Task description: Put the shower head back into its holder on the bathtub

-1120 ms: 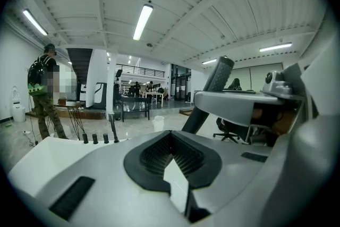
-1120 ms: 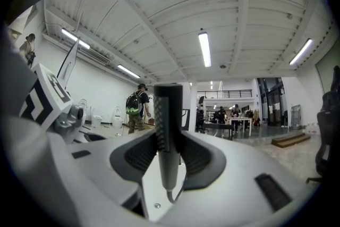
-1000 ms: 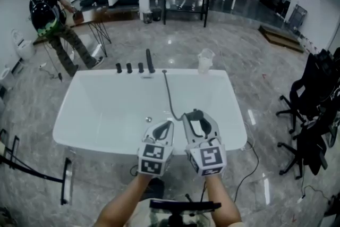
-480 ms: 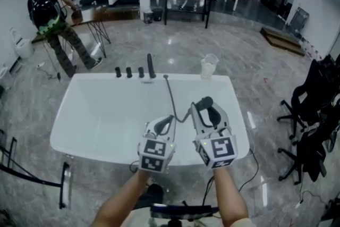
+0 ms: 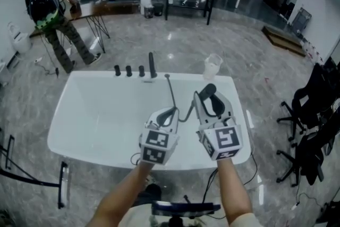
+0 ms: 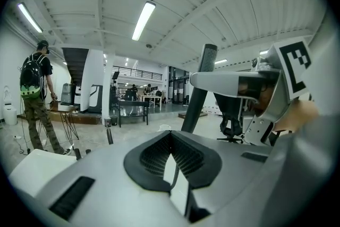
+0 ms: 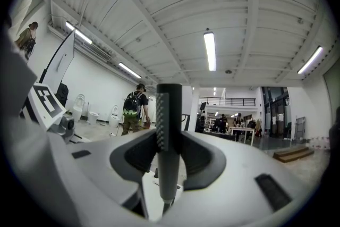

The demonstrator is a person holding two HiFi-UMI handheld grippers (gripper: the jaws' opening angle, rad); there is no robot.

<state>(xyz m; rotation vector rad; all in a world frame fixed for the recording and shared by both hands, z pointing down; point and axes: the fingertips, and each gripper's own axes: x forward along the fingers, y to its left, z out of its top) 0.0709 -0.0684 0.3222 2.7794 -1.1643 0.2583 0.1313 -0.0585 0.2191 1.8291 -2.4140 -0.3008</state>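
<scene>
Head count first: two grippers, one shower head, one hose, one tub. The left gripper [image 5: 171,112] has its jaws together with nothing between them. The right gripper [image 5: 209,100] is clamped on the dark grey stick-shaped shower head [image 5: 207,91], whose handle stands upright between the pads in the right gripper view.

Both hover over the near half of the white oval bathtub [image 5: 95,114]. The thin grey hose [image 5: 171,94] runs from the far rim at 12 o'clock, passes just beside the left gripper's tips and curls across to the shower head.

On that far rim stand three short black knobs [image 5: 128,70] in a row, plus one taller black upright fitting [image 5: 152,65] at their 3 o'clock. From the shower head, that group sits at about 10 o'clock, well apart. I cannot tell which piece is the holder.

One clear plastic cup [image 5: 212,66] is at 12 o'clock of the right gripper, on the tub's far corner.

For markings, only black-and-white square patterns show on the left cube [image 5: 155,147] and the right cube [image 5: 224,141].

One person with a backpack [image 5: 48,8] stands at 10 o'clock.
</scene>
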